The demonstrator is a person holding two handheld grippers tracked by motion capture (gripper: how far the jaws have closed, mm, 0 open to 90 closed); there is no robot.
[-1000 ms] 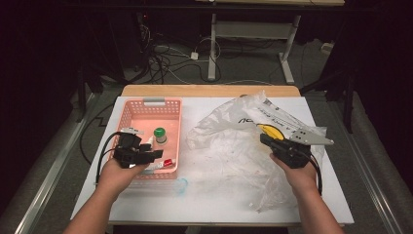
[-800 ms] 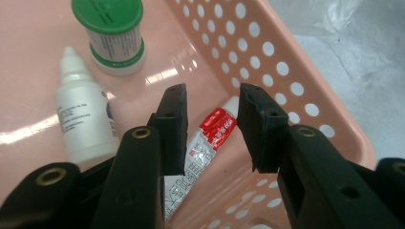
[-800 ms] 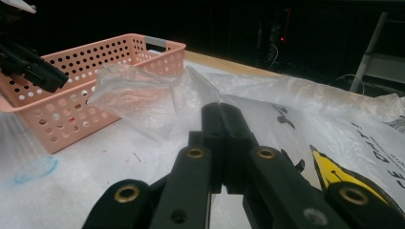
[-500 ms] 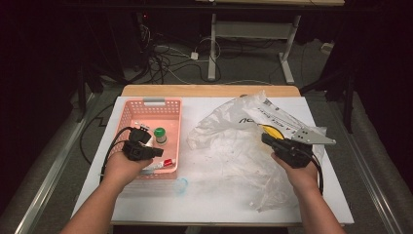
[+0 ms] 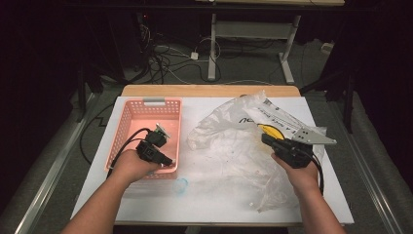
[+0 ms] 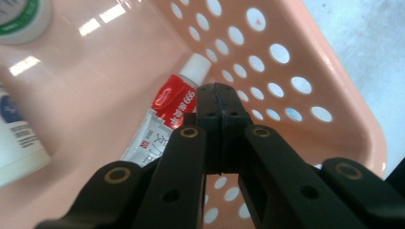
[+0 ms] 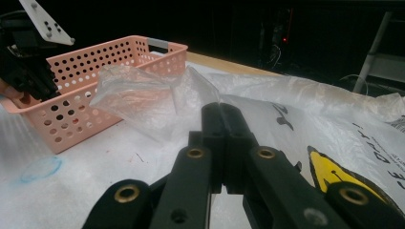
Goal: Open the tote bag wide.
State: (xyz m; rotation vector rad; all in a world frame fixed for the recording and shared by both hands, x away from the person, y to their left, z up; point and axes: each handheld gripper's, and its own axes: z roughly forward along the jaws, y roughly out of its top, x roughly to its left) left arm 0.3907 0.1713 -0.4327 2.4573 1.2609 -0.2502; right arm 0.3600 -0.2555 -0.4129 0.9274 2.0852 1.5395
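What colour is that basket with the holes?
The basket is salmon pink; it shows best in the left gripper view.

I moved my left gripper (image 6: pixel 217 90) forward over the pink basket (image 5: pixel 127 122), so that it covered the green-capped bottle (image 6: pixel 21 16) from the high view. Its jaws had just been closing and came together empty, nothing between them, with the tips just above the red-and-white tube (image 6: pixel 165 121) lying on the basket floor.
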